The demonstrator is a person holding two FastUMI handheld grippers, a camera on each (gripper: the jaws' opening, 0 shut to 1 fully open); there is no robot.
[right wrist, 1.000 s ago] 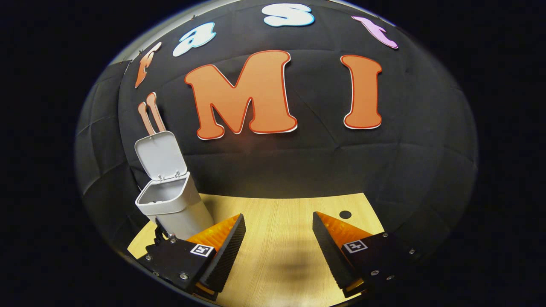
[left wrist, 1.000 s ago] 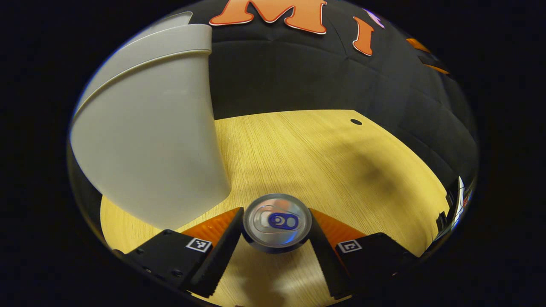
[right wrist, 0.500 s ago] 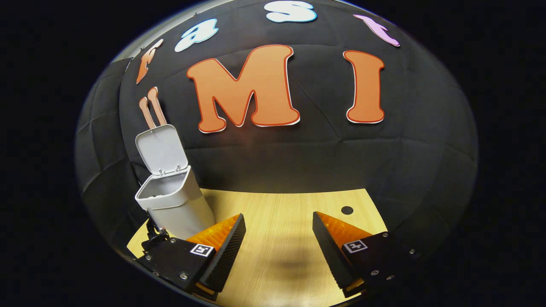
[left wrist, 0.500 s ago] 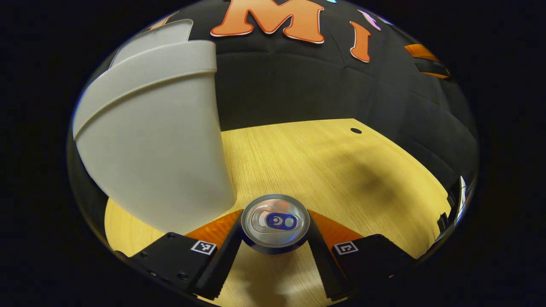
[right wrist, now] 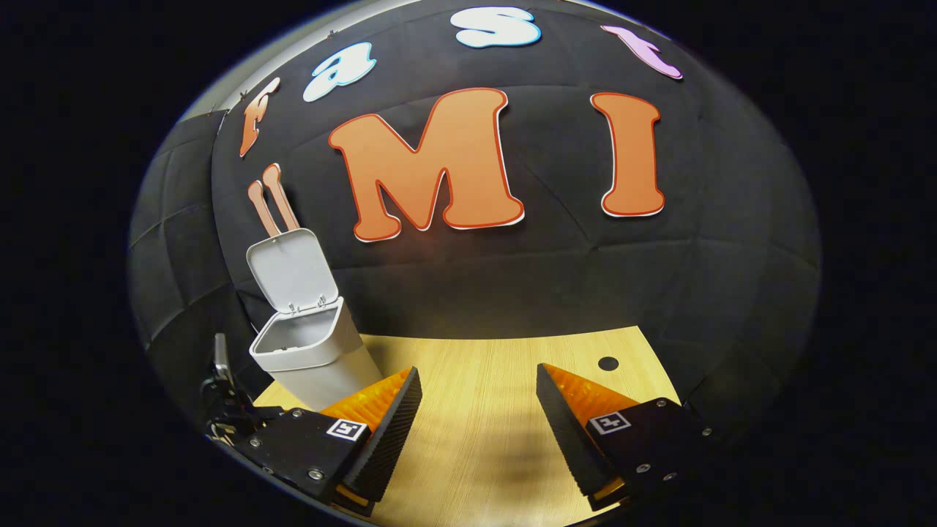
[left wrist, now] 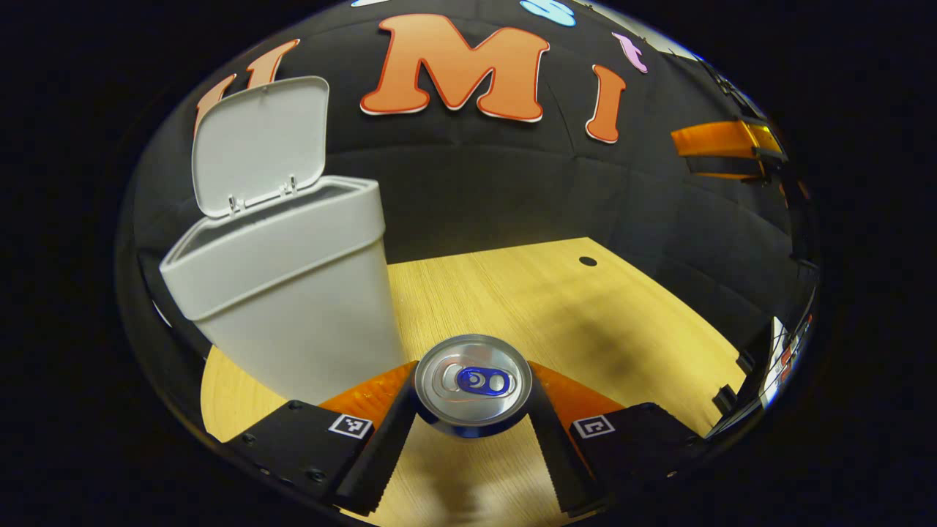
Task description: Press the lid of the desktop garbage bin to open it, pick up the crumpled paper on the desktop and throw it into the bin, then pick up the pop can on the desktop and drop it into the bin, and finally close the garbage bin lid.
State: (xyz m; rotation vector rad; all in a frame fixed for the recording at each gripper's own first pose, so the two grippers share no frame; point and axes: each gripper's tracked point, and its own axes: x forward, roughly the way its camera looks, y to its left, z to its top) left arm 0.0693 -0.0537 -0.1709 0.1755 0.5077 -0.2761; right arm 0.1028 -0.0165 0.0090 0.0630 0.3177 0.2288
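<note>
We see a light wooden bench with a small dark round hole near its far edge, backed by the booth's black cloth wall; soft shadows fall across the wood.

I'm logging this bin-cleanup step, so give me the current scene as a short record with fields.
bin: garbage bin upright on the wooden desktop
lid: lid open, tilted back
can: pop can upright, top facing the camera
left gripper: left gripper shut on the can, beside the bin
right gripper: right gripper open, holding nothing
</note>
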